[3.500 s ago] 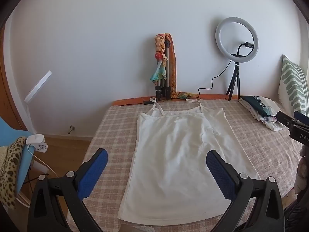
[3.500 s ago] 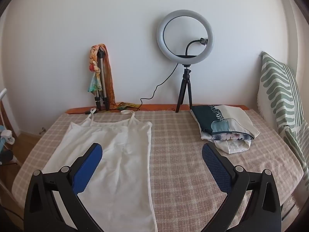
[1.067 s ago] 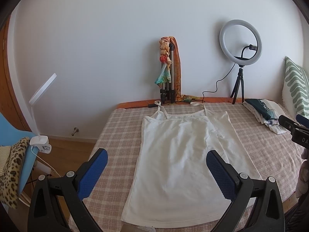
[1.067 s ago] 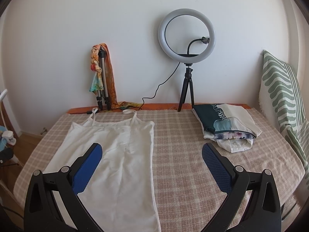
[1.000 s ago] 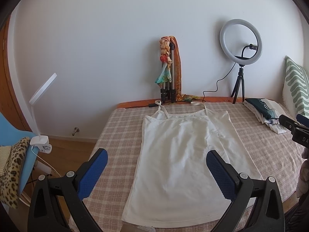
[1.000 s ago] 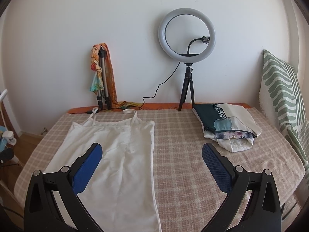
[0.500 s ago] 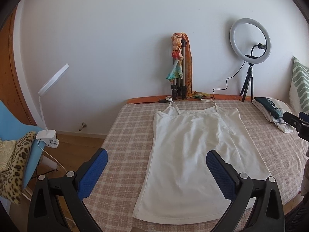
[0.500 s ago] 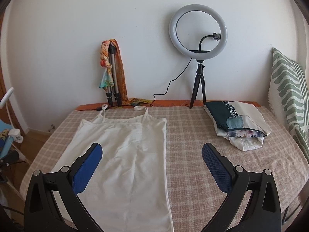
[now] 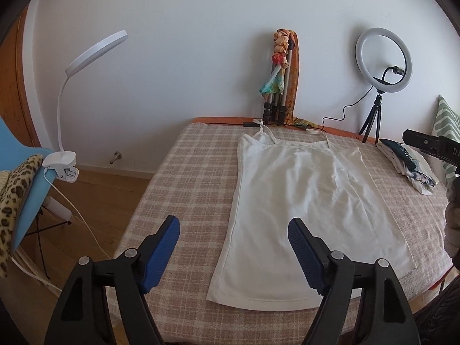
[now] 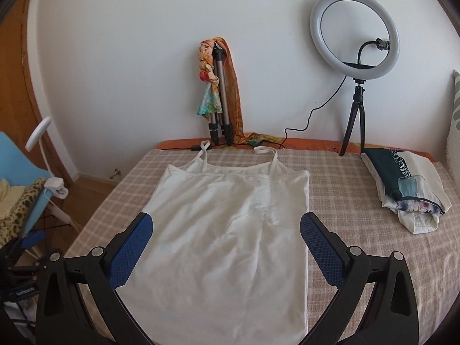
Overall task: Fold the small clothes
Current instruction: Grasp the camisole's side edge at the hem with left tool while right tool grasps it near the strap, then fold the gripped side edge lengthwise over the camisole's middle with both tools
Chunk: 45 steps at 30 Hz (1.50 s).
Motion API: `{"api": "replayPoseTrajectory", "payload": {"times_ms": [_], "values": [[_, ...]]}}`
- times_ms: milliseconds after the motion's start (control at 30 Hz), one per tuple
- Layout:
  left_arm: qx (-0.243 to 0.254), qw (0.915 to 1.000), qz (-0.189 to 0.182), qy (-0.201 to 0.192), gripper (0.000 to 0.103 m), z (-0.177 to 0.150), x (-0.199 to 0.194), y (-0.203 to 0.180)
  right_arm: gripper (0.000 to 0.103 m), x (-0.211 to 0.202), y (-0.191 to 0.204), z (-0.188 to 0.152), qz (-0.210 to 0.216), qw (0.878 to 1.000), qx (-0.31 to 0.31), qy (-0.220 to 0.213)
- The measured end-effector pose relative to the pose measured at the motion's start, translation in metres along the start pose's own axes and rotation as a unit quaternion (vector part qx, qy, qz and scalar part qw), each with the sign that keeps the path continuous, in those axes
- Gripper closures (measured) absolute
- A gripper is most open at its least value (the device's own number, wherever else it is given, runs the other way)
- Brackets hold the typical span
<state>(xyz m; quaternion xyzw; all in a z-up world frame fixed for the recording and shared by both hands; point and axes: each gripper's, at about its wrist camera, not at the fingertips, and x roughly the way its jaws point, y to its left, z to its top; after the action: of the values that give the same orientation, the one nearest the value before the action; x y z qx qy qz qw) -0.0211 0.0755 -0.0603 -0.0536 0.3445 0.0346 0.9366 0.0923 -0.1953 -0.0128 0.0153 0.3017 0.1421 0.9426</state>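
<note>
White camisole [image 9: 304,201] is laid flat on the checked bed [image 9: 187,178], straps twd the wall, hem nearest the cameras. Thin, light, floppy fabric is judged: no stiffness, likely to bunch and drag when lifted. Left hand-held gripper [image 9: 234,247] is being closed, nothing pinched between the pads yet; right hand-held gripper [image 10: 225,241] is held wide, empty. Side seam nr hem or strap corners are best taken, w/ both layers caught.

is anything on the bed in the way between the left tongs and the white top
Nothing visible. The left tongs, closing with nothing between them, hang over bare checked bedspread at the white camisole's near left edge.
</note>
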Motion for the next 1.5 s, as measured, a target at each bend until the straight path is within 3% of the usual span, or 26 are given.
{"api": "replayPoseTrajectory", "payload": {"times_ms": [100, 167, 267, 400, 467, 633, 700, 767, 800, 833, 1167, 1267, 1333, 1500], "values": [[-0.011, 0.9997, -0.008, 0.023, 0.039, -0.009, 0.007, 0.009, 0.018, 0.015, 0.014, 0.016, 0.012, 0.999, -0.032, 0.002], [-0.02, 0.9993, -0.011, 0.031, 0.047, -0.016, 0.009, 0.015, 0.019, 0.026, 0.025, 0.025, 0.031, 0.998, -0.046, 0.01], [-0.048, 0.9976, -0.023, 0.043, 0.049, -0.027, 0.012, 0.026, 0.02, 0.05, 0.04, 0.038, 0.064, 0.996, -0.057, 0.031], [-0.08, 0.9949, -0.031, 0.053, 0.056, -0.04, 0.016, 0.034, 0.033, 0.086, 0.063, 0.051, 0.094, 0.991, -0.074, 0.065], [-0.084, 0.9939, -0.034, 0.062, 0.059, -0.045, 0.021, 0.034, 0.033, 0.105, 0.075, 0.056, 0.119, 0.986, -0.077, 0.089], [-0.087, 0.9904, -0.057, 0.091, 0.06, -0.057, 0.036, 0.031, 0.046, 0.161, 0.095, 0.065, 0.134, 0.978, -0.069, 0.143], [-0.101, 0.9883, -0.057, 0.099, 0.06, -0.062, 0.041, 0.034, 0.047, 0.187, 0.101, 0.065, 0.142, 0.974, -0.062, 0.167], [-0.118, 0.9844, -0.064, 0.114, 0.062, -0.065, 0.049, 0.038, 0.059, 0.21, 0.107, 0.063, 0.136, 0.971, -0.058, 0.189], [-0.125, 0.9827, -0.067, 0.119, 0.063, -0.066, 0.052, 0.041, 0.071, 0.222, 0.11, 0.061, 0.137, 0.968, -0.058, 0.202], [-0.131, 0.9814, -0.07, 0.122, 0.063, -0.066, 0.055, 0.042, 0.073, 0.233, 0.112, 0.061, 0.142, 0.964, -0.053, 0.216], [-0.142, 0.9766, -0.074, 0.144, 0.069, -0.071, 0.077, 0.046, 0.072, 0.312, 0.13, 0.058, 0.117, 0.95, -0.038, 0.288], [-0.137, 0.9772, -0.075, 0.143, 0.074, -0.069, 0.08, 0.042, 0.072, 0.328, 0.137, 0.058, 0.1, 0.95, -0.054, 0.293], [-0.134, 0.9777, -0.08, 0.141, 0.078, -0.067, 0.081, 0.039, 0.064, 0.334, 0.142, 0.06, 0.095, 0.949, -0.057, 0.296], [-0.147, 0.9719, -0.104, 0.151, 0.09, -0.068, 0.088, 0.037, 0.062, 0.355, 0.153, 0.06, 0.067, 0.947, -0.078, 0.304]]}}
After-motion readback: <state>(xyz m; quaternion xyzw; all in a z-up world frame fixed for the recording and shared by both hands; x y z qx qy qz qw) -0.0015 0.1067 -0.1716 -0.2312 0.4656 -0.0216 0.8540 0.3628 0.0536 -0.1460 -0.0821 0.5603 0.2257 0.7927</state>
